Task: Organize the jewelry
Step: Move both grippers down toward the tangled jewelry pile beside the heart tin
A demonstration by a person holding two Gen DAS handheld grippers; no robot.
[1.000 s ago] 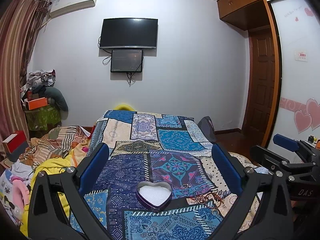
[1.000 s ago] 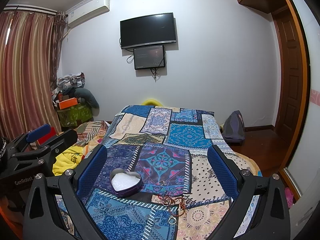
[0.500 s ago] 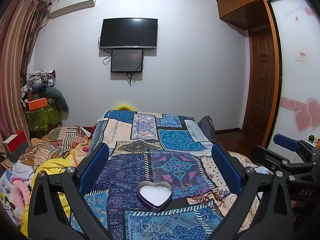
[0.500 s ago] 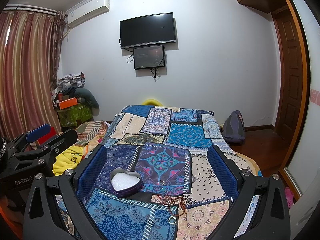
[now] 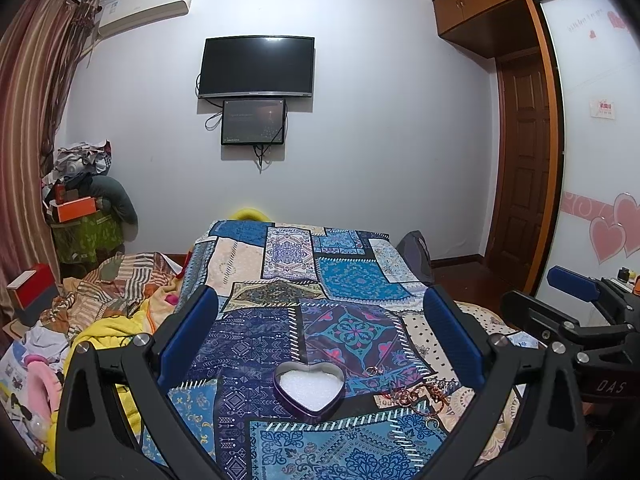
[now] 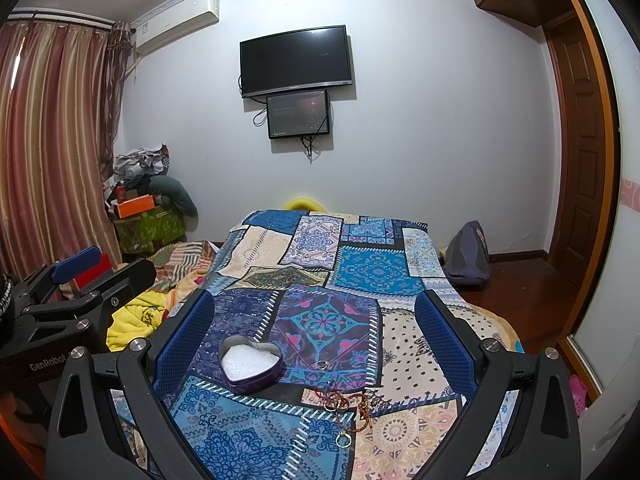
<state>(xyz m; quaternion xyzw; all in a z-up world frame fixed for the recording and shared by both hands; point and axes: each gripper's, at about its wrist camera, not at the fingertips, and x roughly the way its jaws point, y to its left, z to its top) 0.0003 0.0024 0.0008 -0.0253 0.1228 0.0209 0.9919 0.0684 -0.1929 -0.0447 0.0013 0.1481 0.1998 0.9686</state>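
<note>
Both hand-held grippers gape empty above heart tin (image 5: 309, 389), rings (image 6: 336, 402) beside it

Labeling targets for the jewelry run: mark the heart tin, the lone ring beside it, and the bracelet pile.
heart tin (image 6: 250, 364), right wrist view, on its white foam lining
ring (image 6: 321, 365), right wrist view, on the band
bracelet pile (image 5: 416, 394), left wrist view, on the tangled copper loops

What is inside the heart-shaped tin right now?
The heart-shaped tin sits open on the patchwork bedspread, and only a white foam-like lining shows inside. No jewelry lies in it; the rings and chains rest beside it. Anything beneath the lining is hidden.
</note>
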